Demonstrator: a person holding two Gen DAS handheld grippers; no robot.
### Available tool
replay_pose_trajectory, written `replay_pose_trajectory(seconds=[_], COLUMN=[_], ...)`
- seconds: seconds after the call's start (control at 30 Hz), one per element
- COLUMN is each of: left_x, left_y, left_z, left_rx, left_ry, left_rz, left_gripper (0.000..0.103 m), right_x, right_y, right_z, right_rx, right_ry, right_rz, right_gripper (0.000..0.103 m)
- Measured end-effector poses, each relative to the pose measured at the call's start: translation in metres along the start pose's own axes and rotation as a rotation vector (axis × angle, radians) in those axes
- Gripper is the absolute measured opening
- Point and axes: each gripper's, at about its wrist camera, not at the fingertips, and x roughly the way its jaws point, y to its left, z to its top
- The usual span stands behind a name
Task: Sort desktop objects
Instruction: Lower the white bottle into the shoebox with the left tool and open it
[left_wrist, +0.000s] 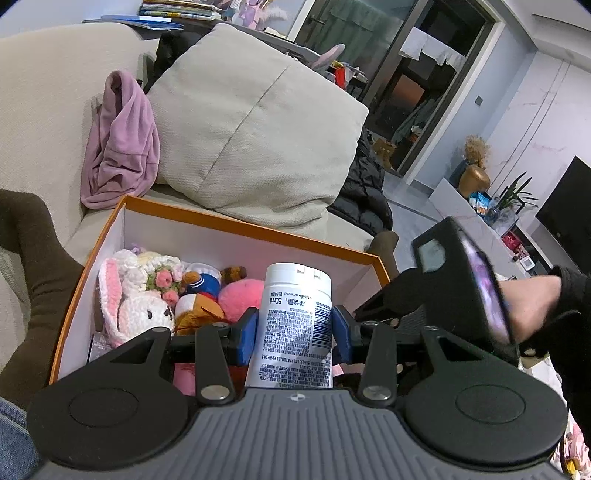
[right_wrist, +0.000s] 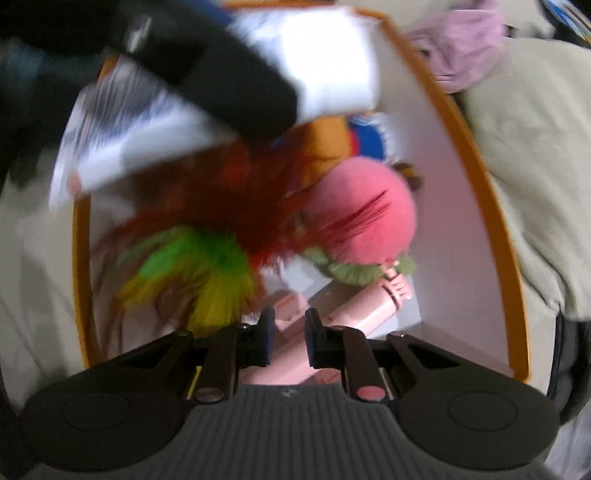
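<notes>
Left tool (left_wrist: 294, 326): clamped on a white bottle (left_wrist: 293, 325), both blue pads (left_wrist: 248, 334) pressed against its sides. The bottle is upright in the grip, cap end far, printed label facing the camera, and it hangs over the open box (left_wrist: 236, 227).

Box: orange rim, white inner walls, resting against a beige sofa (left_wrist: 40, 110). Contents seen from the left wrist view: a crocheted white-and-pink rabbit (left_wrist: 142, 299) at the left, a small plush figure in blue and orange (left_wrist: 201, 295) beside it, and a pink plush ball (left_wrist: 242, 295) just left of the bottle.

Right tool (right_wrist: 289, 338): pointed steeply down into the same box (right_wrist: 480, 177). Its jaws stand narrowly apart with nothing pressed between them; a pink tube-shaped item (right_wrist: 369, 301) lies on the box floor below. The frame is motion-blurred. A bunch of red, green and yellow feathers (right_wrist: 207, 254) lies at the left of the box, touching the pink plush ball (right_wrist: 364, 218).

Surroundings: a beige cushion (left_wrist: 251, 125) and a lilac garment (left_wrist: 122, 144) on the sofa beyond the box.
</notes>
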Motion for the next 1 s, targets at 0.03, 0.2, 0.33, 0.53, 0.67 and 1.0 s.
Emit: replay_pose_trajectory(seconds=[0.03, 0.2, 0.33, 0.53, 0.67, 1.0], left_x=[0.001, 0.002, 0.001, 0.003, 0.003, 0.004], left_y=[0.000, 0.003, 0.006, 0.010, 0.010, 0.003], left_z=[0.000, 0.000, 0.001, 0.002, 0.002, 0.003], left_rx=[-0.001, -0.013, -0.020, -0.032, -0.031, -0.023], left_ry=[0.001, 0.005, -0.002, 0.000, -0.002, 0.007], left_rz=[0.001, 0.013, 0.016, 0.021, 0.021, -0.004], left_gripper=[0.049, 0.049, 0.049, 0.049, 0.049, 0.049], right_x=[0.002, 0.015, 0.030, 0.033, 0.029, -0.009], right_y=[0.001, 0.002, 0.004, -0.011, -0.012, -0.024], right_z=[0.001, 0.010, 0.013, 0.016, 0.015, 0.009], right_rx=[-0.033, -0.144, -0.251, -0.233, -0.245, -0.204], right_ry=[-0.001, 0.032, 0.061, 0.050, 0.049, 0.024], right_rz=[0.001, 0.023, 0.018, 0.074, 0.061, 0.022], right_gripper=[0.019, 0.026, 0.033, 0.032, 0.030, 0.030])
